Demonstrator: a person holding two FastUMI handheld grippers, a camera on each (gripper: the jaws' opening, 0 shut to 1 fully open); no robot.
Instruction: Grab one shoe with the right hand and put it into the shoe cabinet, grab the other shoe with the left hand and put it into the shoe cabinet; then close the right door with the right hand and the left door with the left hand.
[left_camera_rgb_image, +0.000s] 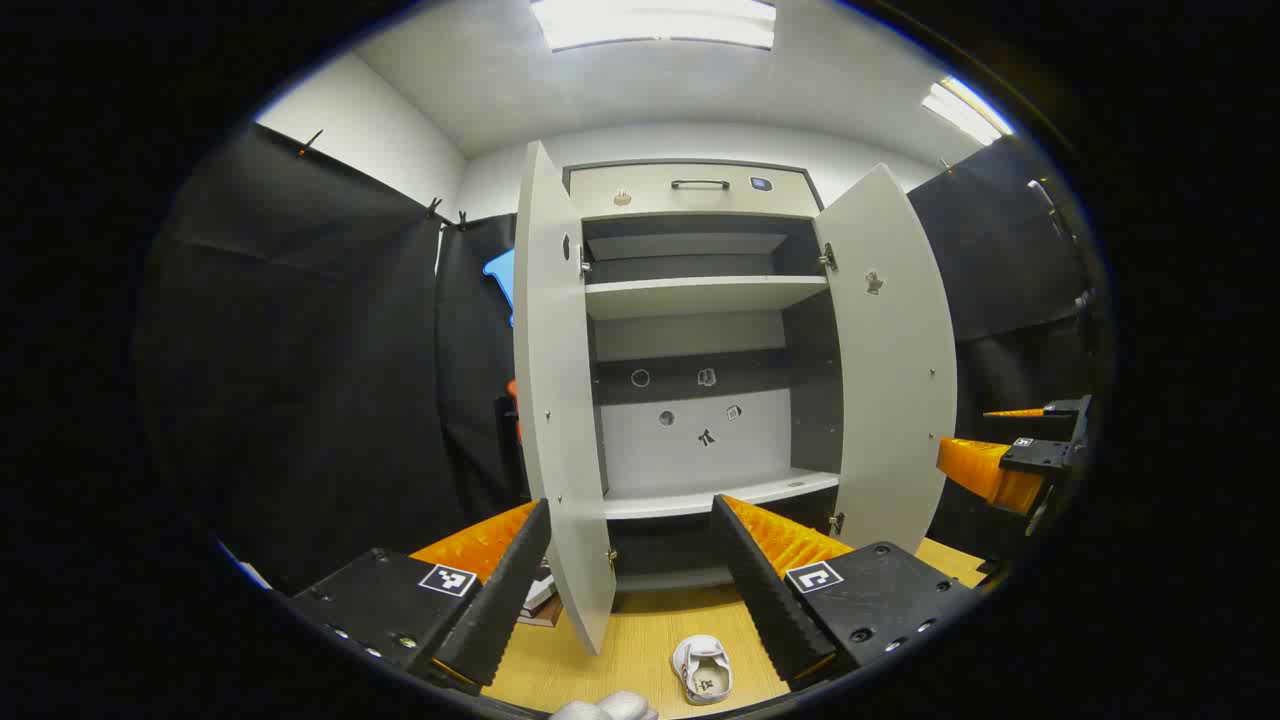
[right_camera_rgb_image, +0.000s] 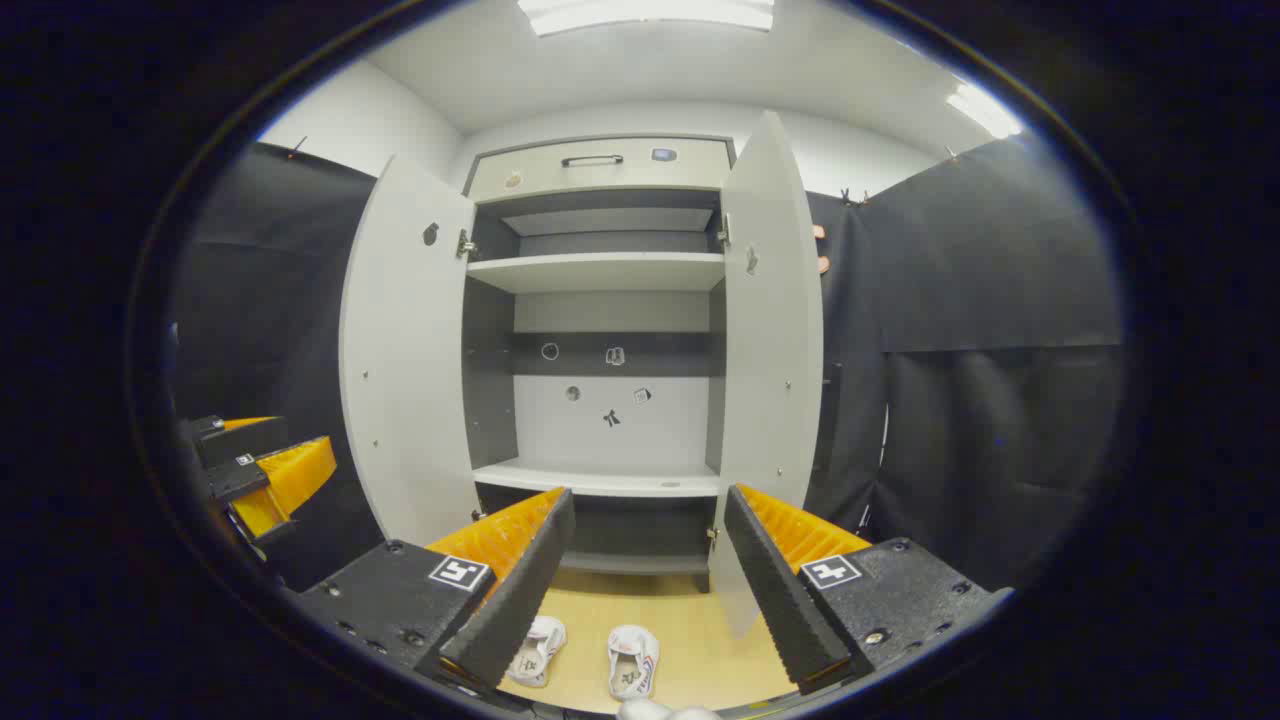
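Shoes: two small white shoes lie on the wooden floor in front of the cabinet, side by side and a little apart, openings up, so either can be taken from above. In the right gripper view they are the left shoe (right_camera_rgb_image: 538, 648) and the right shoe (right_camera_rgb_image: 633, 672).
Shoe, left view: one shoe (left_camera_rgb_image: 704, 668) lies between the fingers of the left tongs, low in that view.
Cabinet (right_camera_rgb_image: 600, 340): stands open just behind the shoes; neither shoe is inside yet.
Shelves: the lower shelf (right_camera_rgb_image: 598, 481) and the upper shelf (right_camera_rgb_image: 597, 270) are bare; the lower one is probably the easier target, being nearer the floor.
Doors: the left door (right_camera_rgb_image: 408, 350) and the right door (right_camera_rgb_image: 770, 330) both swing outward toward the cameras, leaving the interior reachable; closing comes last.
Right tongs (right_camera_rgb_image: 647, 560): released, fingers spread wide with nothing between them, held above the shoes and aimed at the cabinet, apparently ready to come down for the first grasp.
Left tongs (left_camera_rgb_image: 630, 565): likewise released and empty, at a similar height.
Stage: judged to be the start; no shoe is grasped.
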